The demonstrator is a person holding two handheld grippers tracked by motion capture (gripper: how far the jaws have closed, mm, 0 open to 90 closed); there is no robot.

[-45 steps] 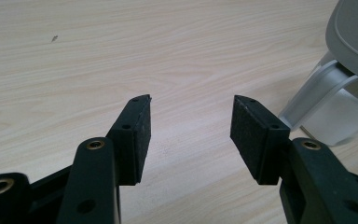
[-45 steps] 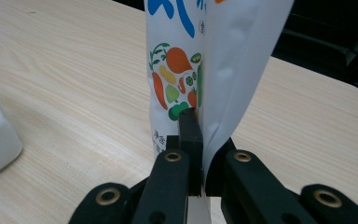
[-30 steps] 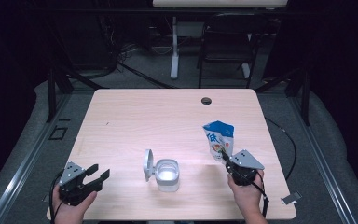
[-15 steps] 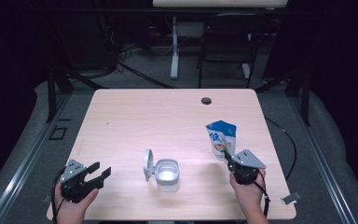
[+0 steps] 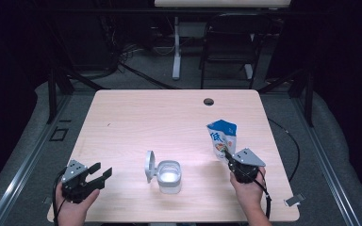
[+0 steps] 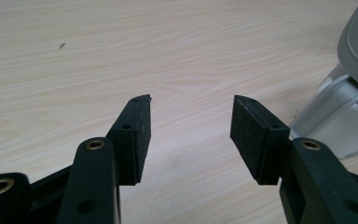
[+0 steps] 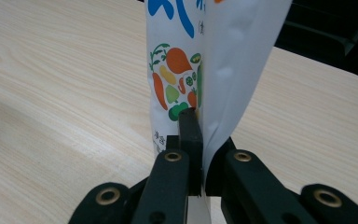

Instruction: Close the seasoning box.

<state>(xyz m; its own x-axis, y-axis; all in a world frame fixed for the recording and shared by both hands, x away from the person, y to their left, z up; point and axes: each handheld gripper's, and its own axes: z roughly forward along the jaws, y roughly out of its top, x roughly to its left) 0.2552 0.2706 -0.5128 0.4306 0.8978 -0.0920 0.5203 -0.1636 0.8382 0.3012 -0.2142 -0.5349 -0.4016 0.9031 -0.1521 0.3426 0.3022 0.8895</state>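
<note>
A white and blue snack pouch (image 5: 222, 139) printed with vegetables stands upright at the right of the table, and my right gripper (image 5: 229, 160) is shut on its lower edge. In the right gripper view the pouch (image 7: 200, 70) rises from between the closed jaws of my right gripper (image 7: 200, 135). A white container (image 5: 168, 176) with its hinged lid (image 5: 149, 166) swung open sits near the table's front middle. My left gripper (image 5: 101, 172) rests at the front left, open with nothing in it, its fingers (image 6: 135, 135) spread over bare wood and the container (image 6: 340, 121) off to their right.
The light wooden table (image 5: 160, 122) has a round cable hole (image 5: 209, 101) near its far edge. A chair (image 5: 231, 47) and a desk leg (image 5: 176, 47) stand on the floor beyond the table. Black cables trail from the right gripper over the front right corner.
The pouch and my right gripper have shifted slightly to the right and toward the front edge. The left gripper and the container have stayed put.
</note>
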